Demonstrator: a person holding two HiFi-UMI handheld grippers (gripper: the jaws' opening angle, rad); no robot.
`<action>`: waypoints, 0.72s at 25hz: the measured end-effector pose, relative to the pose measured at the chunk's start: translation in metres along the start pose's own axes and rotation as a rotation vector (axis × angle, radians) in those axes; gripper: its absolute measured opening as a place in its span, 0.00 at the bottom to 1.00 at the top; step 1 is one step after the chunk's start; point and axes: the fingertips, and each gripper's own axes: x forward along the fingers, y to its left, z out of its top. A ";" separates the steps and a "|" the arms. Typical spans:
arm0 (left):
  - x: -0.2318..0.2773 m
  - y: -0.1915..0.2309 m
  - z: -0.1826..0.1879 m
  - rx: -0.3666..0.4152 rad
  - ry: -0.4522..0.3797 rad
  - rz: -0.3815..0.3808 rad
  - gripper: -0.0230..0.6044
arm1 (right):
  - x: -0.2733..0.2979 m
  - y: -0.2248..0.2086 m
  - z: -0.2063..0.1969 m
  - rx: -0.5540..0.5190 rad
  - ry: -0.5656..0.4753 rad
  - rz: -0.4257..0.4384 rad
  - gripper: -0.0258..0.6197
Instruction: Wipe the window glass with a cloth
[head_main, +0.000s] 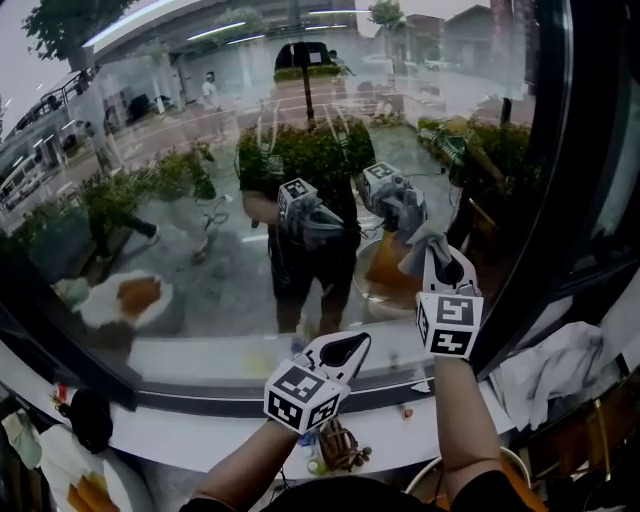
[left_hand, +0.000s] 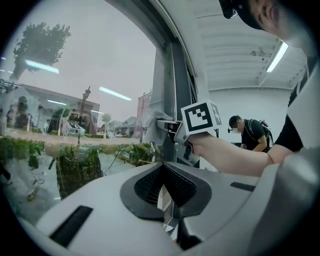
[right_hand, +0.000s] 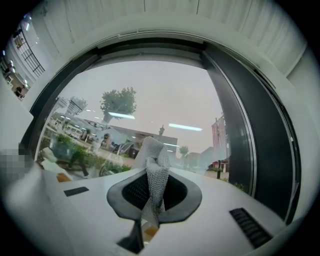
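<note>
Probably a shopfront: street-facing window (head_main: 180, 230).

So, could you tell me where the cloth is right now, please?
The cloth is pinched in the jaws of the right gripper, right of centre in the head view. It is raised to the window glass, beside the dark window frame.

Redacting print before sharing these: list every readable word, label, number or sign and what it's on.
None is readable.
Cubes on left gripper and right gripper: square marker patterns only, no letters.
Outdoor red banner: too blurred to read.
Gripped cloth: no print.
</note>
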 end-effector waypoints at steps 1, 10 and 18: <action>-0.002 0.001 0.004 0.002 -0.008 0.005 0.05 | 0.000 0.000 0.003 -0.003 -0.004 0.001 0.10; -0.025 0.019 0.012 0.003 -0.028 0.059 0.05 | 0.016 0.019 0.010 -0.009 -0.004 0.011 0.10; -0.044 0.035 0.000 -0.030 -0.024 0.110 0.05 | 0.021 0.029 0.008 -0.039 -0.017 -0.029 0.10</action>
